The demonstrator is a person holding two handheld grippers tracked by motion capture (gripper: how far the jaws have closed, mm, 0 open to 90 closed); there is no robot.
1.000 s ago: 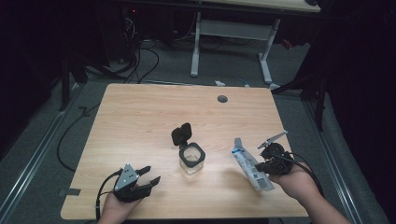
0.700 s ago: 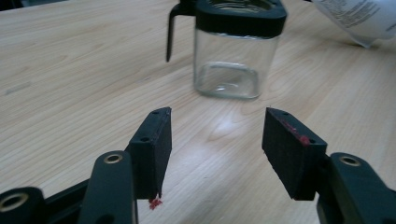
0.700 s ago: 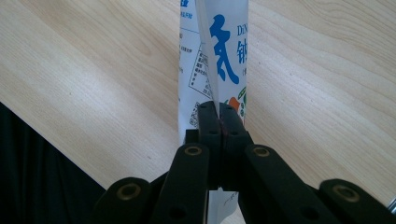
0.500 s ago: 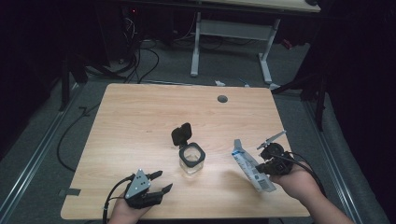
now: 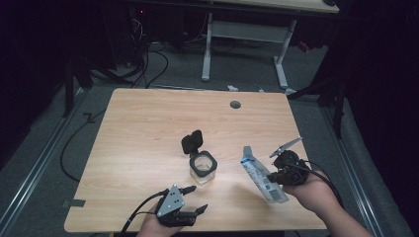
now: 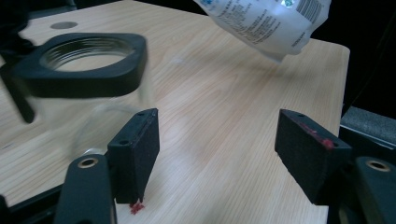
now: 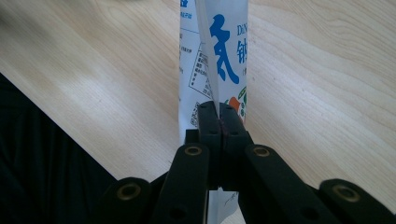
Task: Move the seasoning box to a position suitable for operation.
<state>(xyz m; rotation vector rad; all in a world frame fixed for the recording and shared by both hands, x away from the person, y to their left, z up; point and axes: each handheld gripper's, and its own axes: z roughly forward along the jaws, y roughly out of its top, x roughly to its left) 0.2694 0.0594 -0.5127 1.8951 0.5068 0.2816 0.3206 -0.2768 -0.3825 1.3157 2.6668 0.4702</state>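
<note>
A clear jar (image 5: 203, 168) with a black rim stands at the table's middle, its black flip lid (image 5: 192, 142) swung open behind it. My left gripper (image 5: 196, 198) is at the front edge, just left of and nearer than the jar. Its jaws have just been opening and stand wide apart with nothing between them. In the left gripper view (image 6: 219, 154) the jar (image 6: 88, 60) sits close on the left, outside the pads. My right gripper (image 5: 272, 178) is shut on a white and blue pouch (image 5: 261, 175), pinching its back seam (image 7: 218, 121) and holding the pouch (image 7: 224, 51) tilted over the table.
A round grommet hole (image 5: 235, 104) lies near the table's far edge. Bare wood (image 5: 143, 143) spreads left of the jar. Cables (image 5: 148, 64) and a white desk frame (image 5: 247, 34) are on the floor beyond the table.
My left gripper has slid right along the front edge toward the jar, and its jaws have spread wider. The right hand and pouch have stayed put.
</note>
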